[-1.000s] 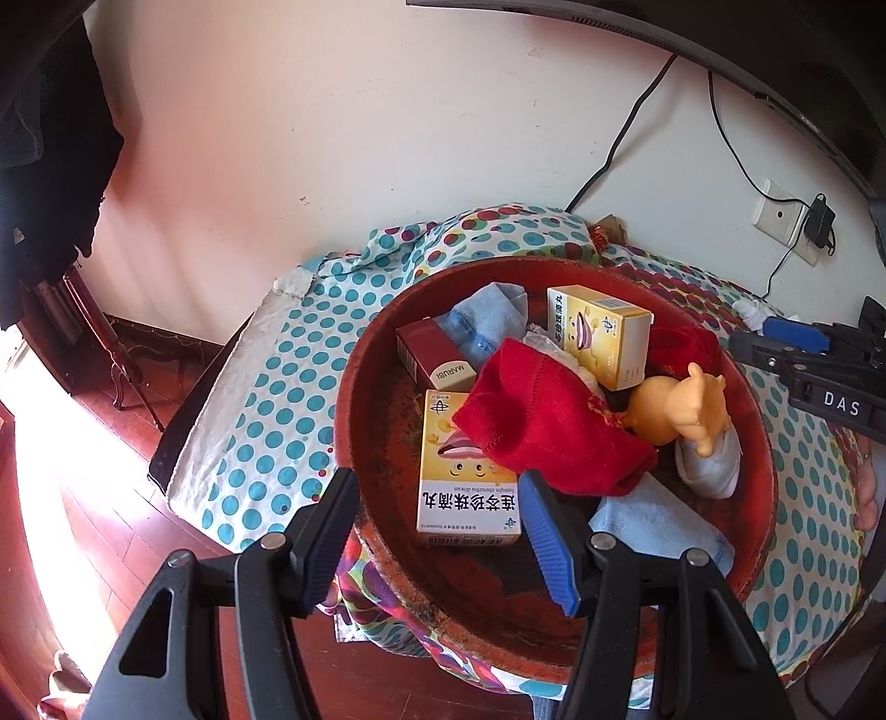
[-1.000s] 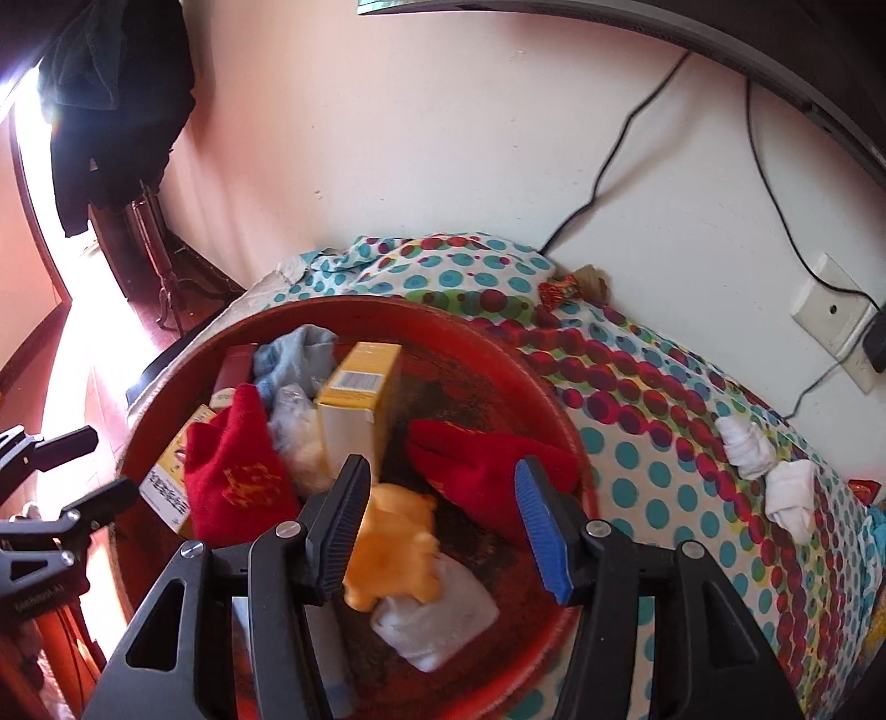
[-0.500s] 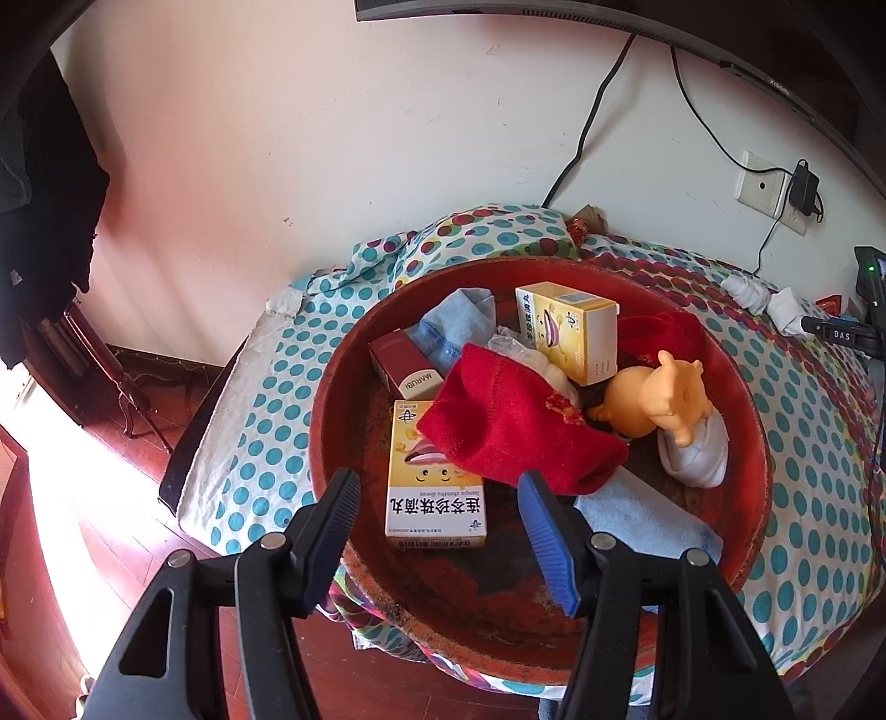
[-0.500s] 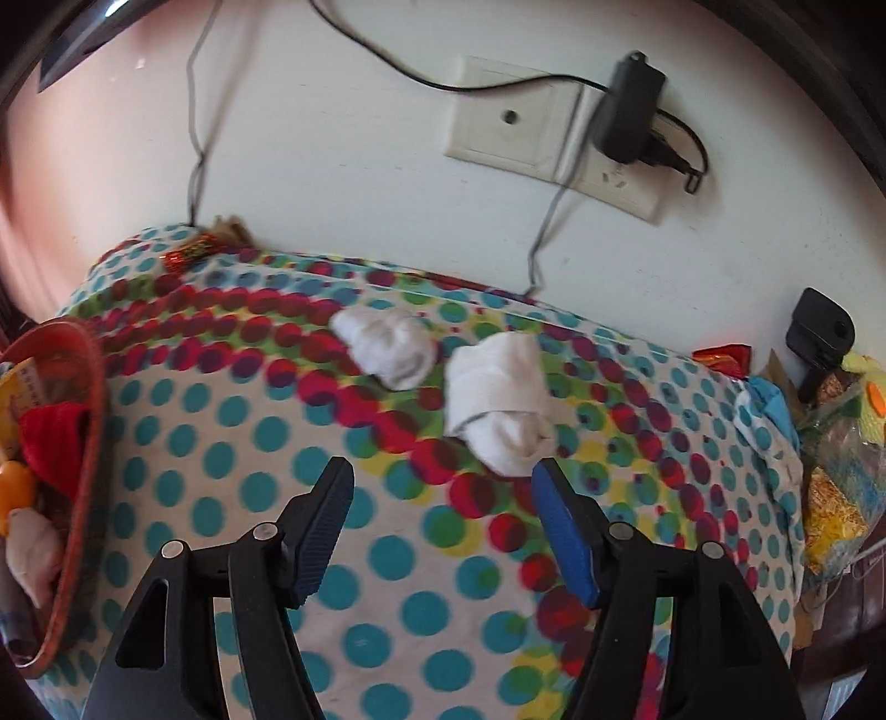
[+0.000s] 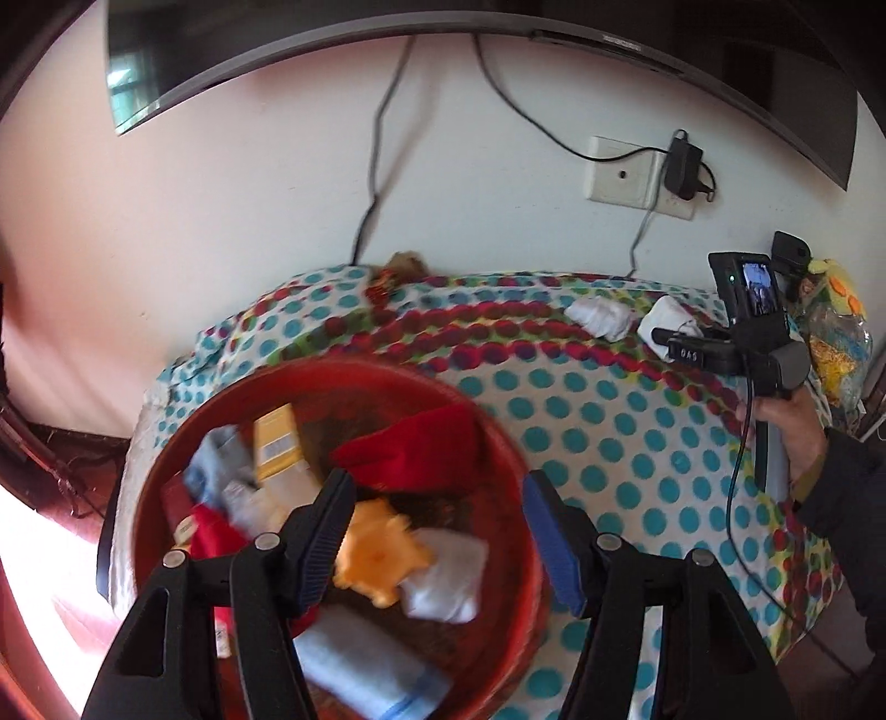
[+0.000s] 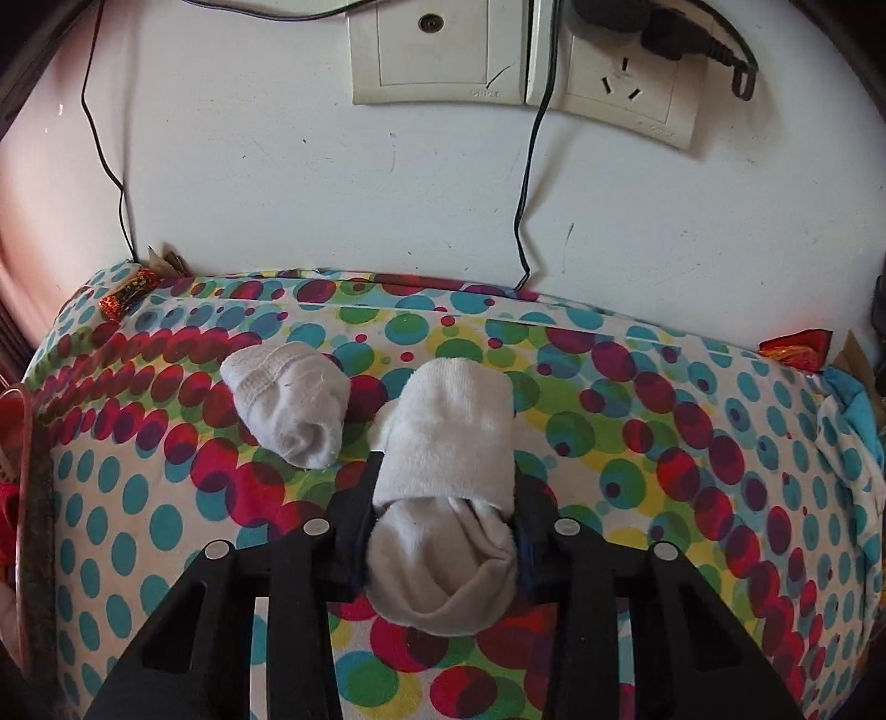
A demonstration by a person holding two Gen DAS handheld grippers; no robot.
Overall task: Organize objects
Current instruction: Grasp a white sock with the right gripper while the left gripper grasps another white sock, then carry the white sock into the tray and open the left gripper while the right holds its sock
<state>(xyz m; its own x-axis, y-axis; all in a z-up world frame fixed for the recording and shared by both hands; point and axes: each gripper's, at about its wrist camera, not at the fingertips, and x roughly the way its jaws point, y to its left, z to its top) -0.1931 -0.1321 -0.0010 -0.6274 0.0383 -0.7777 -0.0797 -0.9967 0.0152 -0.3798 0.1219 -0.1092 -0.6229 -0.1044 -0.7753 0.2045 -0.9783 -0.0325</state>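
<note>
My right gripper (image 6: 443, 518) has its fingers on both sides of a rolled white sock (image 6: 446, 471) on the dotted cloth; the jaws press its sides. A second rolled white sock (image 6: 290, 401) lies just left of it. My left gripper (image 5: 437, 534) is open and empty above a red basin (image 5: 506, 443) that holds a yellow toy (image 5: 382, 559), a red cloth (image 5: 421, 451), a yellow box (image 5: 277, 443), a white sock (image 5: 446, 579) and a blue cloth (image 5: 365, 664). Both socks (image 5: 601, 315) and the right gripper (image 5: 681, 343) show in the left wrist view at the far right.
The dotted cloth (image 6: 664, 443) covers a table against a white wall with sockets (image 6: 443, 50) and hanging cables (image 6: 526, 194). A red wrapper (image 6: 127, 291) lies at the back left corner, bags (image 5: 836, 343) at the far right. The basin rim (image 6: 33, 471) shows at the left.
My right gripper moved forward onto the right-hand white sock and closed on it. My left gripper swung right over the basin, so the view now reaches the socks and wall socket.
</note>
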